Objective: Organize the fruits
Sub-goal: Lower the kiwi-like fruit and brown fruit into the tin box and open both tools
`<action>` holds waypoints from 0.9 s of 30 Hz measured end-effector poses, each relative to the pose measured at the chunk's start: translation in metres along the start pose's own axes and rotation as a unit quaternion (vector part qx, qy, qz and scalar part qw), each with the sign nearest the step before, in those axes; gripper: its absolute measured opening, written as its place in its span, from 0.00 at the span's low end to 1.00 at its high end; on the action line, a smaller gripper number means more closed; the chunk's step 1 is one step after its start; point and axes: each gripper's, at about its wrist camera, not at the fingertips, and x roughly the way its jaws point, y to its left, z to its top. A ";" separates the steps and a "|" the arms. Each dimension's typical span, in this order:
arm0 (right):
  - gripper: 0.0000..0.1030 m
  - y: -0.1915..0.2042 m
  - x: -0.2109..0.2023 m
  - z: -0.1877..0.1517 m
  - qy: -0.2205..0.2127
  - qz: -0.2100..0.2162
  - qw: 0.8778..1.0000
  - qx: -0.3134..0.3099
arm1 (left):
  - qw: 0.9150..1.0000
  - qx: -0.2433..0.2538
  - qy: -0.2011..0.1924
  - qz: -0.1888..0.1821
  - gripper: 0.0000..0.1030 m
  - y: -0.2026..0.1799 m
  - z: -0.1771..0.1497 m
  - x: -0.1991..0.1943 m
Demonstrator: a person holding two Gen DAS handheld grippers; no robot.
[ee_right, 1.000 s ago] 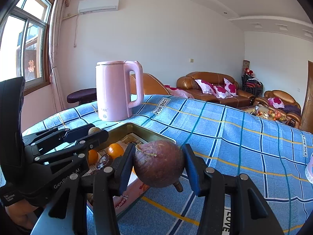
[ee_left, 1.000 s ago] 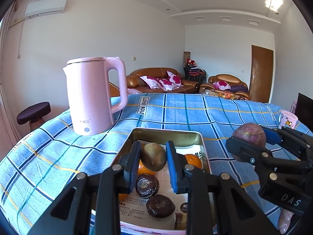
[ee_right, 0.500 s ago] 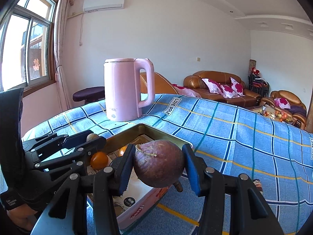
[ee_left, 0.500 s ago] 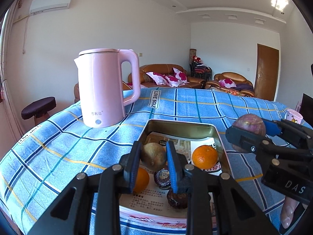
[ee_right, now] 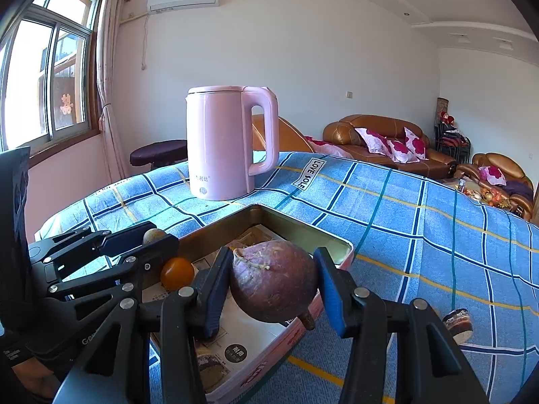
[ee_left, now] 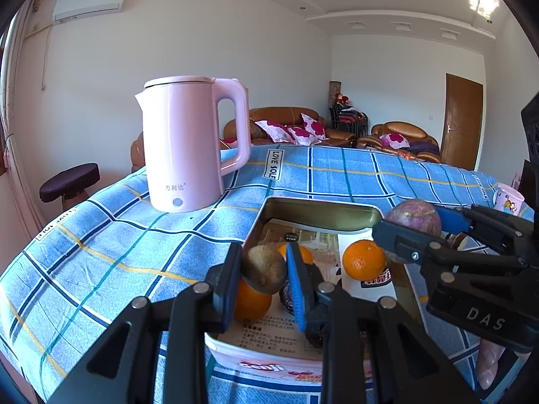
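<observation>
On the left, a pink kettle [ee_left: 188, 144] stands upright on the blue checked cloth [ee_left: 101, 252], handle turned toward the sofas [ee_left: 279, 128] at the back of the room. Just beside its base starts the far left corner of an open tin [ee_left: 320, 210], lined with printed paper.

The left gripper [ee_left: 264, 271] reaches forward and tilts gently downward over the near left part of the tin. Its jaws are clamped on a small brown fruit [ee_left: 264, 271], one pad on each side, and the fruit hangs above the paper, not on it. Under and around it lie two oranges: one [ee_left: 251, 299] by the left jaw, another [ee_left: 301, 252] half hidden behind the right jaw. A dark fruit [ee_left: 286, 294] sits low between the fingers. In the right wrist view this gripper [ee_right: 153, 237] enters from the left edge, with a dark sleeve behind it.

Further right, a third orange [ee_left: 363, 261] rests on the paper near the tin's right wall.

The right gripper [ee_right: 273, 281] points forward at much the same shallow downward slant, above the tin's near right corner. It grips a large purple fruit [ee_right: 273, 281], stem end up and to the left, pads pressed on both flanks. A small dark-topped object [ee_right: 458, 325] lies on the cloth to the right of it, outside the tin. A pink cup [ee_left: 508, 198] stands at the far right edge.
</observation>
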 end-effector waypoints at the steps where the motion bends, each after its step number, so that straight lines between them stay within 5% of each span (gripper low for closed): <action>1: 0.50 0.000 0.001 -0.001 0.002 0.000 1.000 0.001 | 1.000 0.000 0.001 -0.001 0.27 0.000 0.000 0.001; 22: 0.50 -0.001 0.028 -0.005 0.061 0.019 0.998 0.011 | 0.999 0.012 0.034 0.001 0.29 -0.001 -0.009 0.008; 27: 0.56 -0.001 0.031 -0.006 0.070 0.026 0.997 0.013 | 0.999 0.011 0.034 0.004 0.42 -0.001 -0.009 0.007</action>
